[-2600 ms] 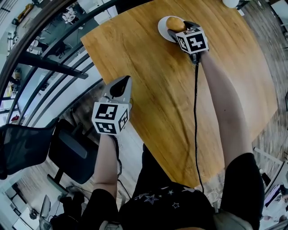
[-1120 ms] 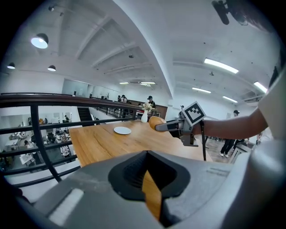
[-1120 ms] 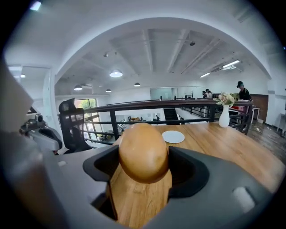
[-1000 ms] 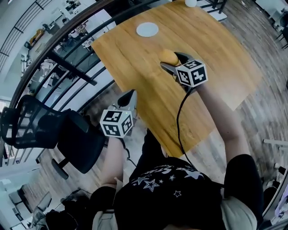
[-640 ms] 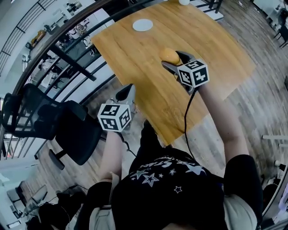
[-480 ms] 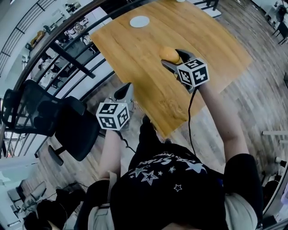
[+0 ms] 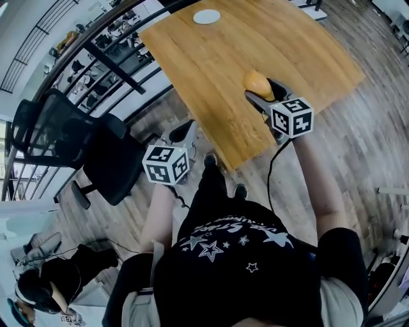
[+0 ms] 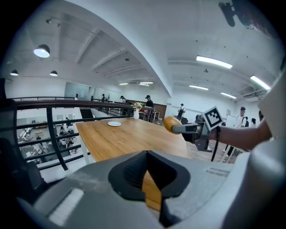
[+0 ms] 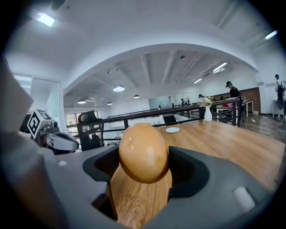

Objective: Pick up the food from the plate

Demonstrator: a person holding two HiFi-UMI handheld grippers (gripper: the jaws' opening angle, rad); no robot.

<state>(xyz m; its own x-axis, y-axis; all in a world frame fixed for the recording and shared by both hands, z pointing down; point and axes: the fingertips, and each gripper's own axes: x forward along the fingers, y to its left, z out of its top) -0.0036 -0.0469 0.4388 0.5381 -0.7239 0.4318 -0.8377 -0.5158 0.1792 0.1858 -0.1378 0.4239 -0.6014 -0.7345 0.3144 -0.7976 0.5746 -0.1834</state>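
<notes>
Your right gripper [image 7: 261,88] clamps its fingers [image 9: 196,174] on the smooth orange-brown egg-shaped food [image 9: 143,153] over the near right of the wooden surface [image 7: 211,76], well apart from the small white round plate [image 7: 206,16] at the far end. Squeeze evenly and carry it level. Your left gripper [image 7: 181,131] is closed up, empty.

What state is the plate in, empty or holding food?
Empty. The white plate lies bare on the table, while the food is clamped in the right tool, well away from it.
</notes>
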